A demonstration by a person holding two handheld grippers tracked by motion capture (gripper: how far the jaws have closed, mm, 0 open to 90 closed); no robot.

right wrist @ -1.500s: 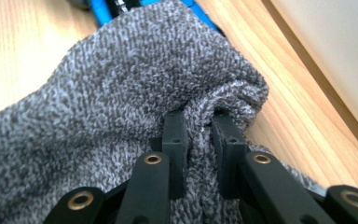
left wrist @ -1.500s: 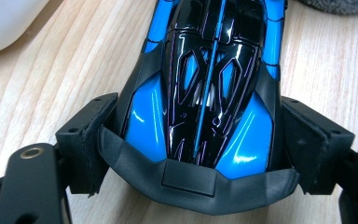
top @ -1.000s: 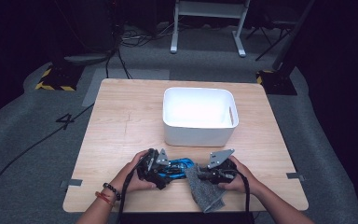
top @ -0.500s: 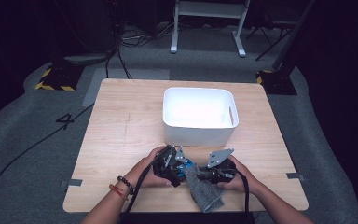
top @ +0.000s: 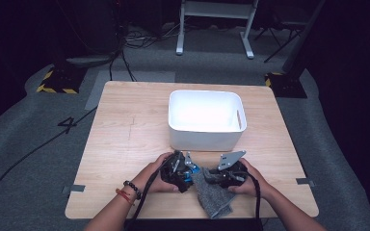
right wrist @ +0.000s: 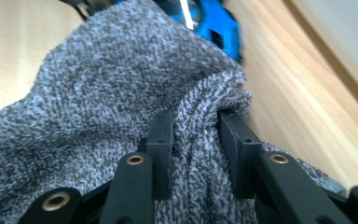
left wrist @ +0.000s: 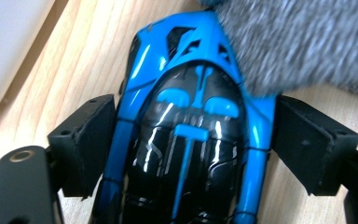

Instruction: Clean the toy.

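A blue and black toy car (left wrist: 191, 140) sits between the jaws of my left gripper (left wrist: 193, 144), which presses on both of its sides just above the wooden table (top: 125, 125). The car's nose touches a grey knitted cloth (left wrist: 298, 42). My right gripper (right wrist: 196, 140) is shut on a bunched fold of that cloth (right wrist: 102, 84), and the car (right wrist: 214, 23) peeks out beyond it. In the high view, the left gripper (top: 178, 171) and right gripper (top: 224, 175) meet near the table's front edge, with the car (top: 193, 172) between them and the cloth (top: 214, 197) hanging toward the edge.
A white plastic bin (top: 204, 118) stands open just behind the grippers, in the middle of the table; its wall shows as a white bin (left wrist: 9, 37) in the left gripper view. Both forearms enter from the front edge. Bare wood lies to the left and right.
My left gripper has moved right with the toy car, closing the gap to the right gripper, so the car's nose now meets the cloth. The right gripper has barely moved.
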